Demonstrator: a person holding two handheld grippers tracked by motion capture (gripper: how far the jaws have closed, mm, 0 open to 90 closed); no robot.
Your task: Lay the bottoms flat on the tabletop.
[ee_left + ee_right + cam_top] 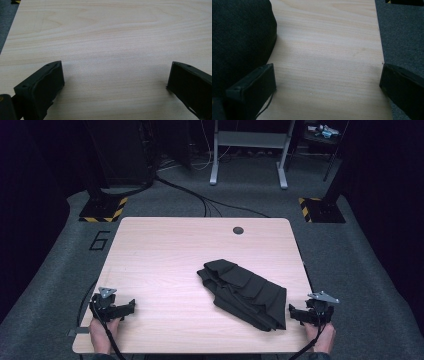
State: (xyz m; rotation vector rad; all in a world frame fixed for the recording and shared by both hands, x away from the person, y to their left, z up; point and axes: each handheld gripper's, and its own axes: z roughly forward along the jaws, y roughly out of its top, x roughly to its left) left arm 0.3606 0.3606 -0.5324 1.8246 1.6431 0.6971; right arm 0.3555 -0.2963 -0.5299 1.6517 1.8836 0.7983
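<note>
A crumpled black cloth (245, 292) lies on the right half of the light wooden table (165, 250). My left gripper (120, 309) rests near the table's front left corner, open, with bare wood between its jaws (115, 72). My right gripper (300, 312) sits at the front right edge, just right of the cloth, open and holding nothing. In the right gripper view the cloth (239, 37) bulks at the left, beside the left jaw, and the table edge runs along the right jaw.
A round cable hole (238, 230) sits near the table's far edge. Grey carpet (360, 270) surrounds the table, with a painted number 6 (99, 240) at the left. Cables, yellow-black stand bases and a grey desk frame (248, 150) stand beyond.
</note>
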